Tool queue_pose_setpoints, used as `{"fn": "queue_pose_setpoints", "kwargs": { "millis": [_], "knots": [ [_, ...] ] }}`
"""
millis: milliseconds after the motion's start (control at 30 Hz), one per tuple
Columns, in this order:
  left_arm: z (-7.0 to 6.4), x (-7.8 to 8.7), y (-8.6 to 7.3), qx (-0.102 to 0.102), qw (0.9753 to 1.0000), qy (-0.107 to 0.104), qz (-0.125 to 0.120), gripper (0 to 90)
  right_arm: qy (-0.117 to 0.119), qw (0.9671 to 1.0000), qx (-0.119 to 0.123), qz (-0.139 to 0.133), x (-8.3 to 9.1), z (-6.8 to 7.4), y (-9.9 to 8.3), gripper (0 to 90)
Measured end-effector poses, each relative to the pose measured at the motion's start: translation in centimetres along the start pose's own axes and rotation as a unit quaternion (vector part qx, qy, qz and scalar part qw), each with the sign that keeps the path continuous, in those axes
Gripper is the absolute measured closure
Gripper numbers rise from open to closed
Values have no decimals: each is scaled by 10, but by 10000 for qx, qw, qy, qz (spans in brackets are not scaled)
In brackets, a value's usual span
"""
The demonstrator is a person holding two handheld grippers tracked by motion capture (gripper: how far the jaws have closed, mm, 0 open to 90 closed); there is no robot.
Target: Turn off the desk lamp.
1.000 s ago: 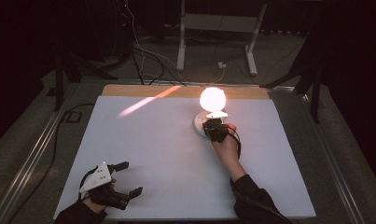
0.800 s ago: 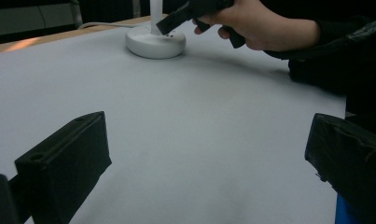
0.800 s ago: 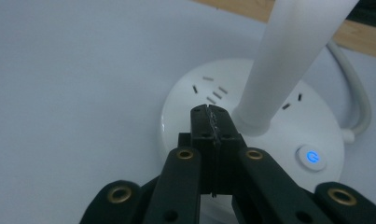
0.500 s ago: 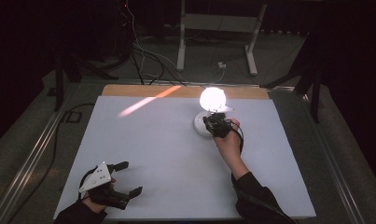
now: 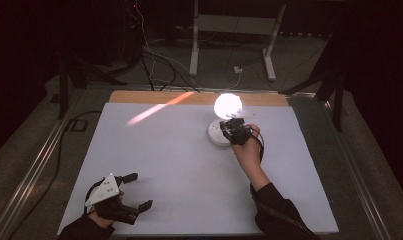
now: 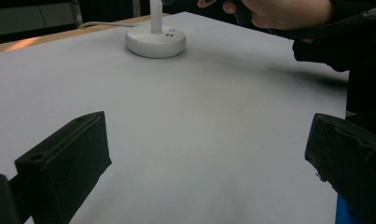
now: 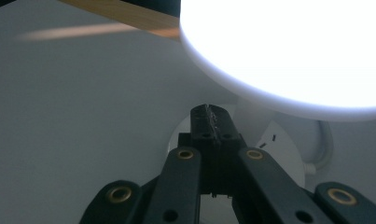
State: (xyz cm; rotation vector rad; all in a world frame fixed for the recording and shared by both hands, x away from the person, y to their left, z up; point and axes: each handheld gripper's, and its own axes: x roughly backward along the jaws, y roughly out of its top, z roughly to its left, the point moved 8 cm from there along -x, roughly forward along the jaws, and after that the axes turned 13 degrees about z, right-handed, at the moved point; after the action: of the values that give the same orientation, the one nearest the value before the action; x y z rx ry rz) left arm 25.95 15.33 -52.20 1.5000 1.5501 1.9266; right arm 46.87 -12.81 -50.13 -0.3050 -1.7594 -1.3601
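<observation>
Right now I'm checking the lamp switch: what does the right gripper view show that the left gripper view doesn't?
Right gripper view: the glowing lamp head overhead, and the right gripper, fingers together, over the lamp base. Left gripper view: the left gripper wide open over the white table, and the base's two small buttons. Both show the round white base and the table.

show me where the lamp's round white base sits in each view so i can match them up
High view: the lamp base sits right of centre on the white sheet, just left of the right tool.
Left gripper view: top centre, far across the sheet.
Right gripper view: lower centre, behind the shut jaws.
Shared landmark: the base's two small dark buttons.
</observation>
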Motion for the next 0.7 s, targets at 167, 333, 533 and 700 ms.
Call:
{"fn": "queue_pose_setpoints", "kwargs": {
  "millis": [167, 333, 533, 700],
  "knots": [
    [0, 0, 0, -2, 10000, 0, 0, 6, 21, 10000, -33, 16, -3, 0, -2, 900],
    [0, 0, 0, -1, 10000, 7, -7, 6, -7, 10000, -30, 61, -9, 1, -7, 900],
    [0, 0, 0, -3, 10000, 1, -4, 6, -19, 9998, -76, 202, -20, 0, -15, 900],
    [0, 0, 0, -4, 10000, 1, -3, 6, -21, 9995, -100, 303, -30, 0, -23, 900]
  ]
}}
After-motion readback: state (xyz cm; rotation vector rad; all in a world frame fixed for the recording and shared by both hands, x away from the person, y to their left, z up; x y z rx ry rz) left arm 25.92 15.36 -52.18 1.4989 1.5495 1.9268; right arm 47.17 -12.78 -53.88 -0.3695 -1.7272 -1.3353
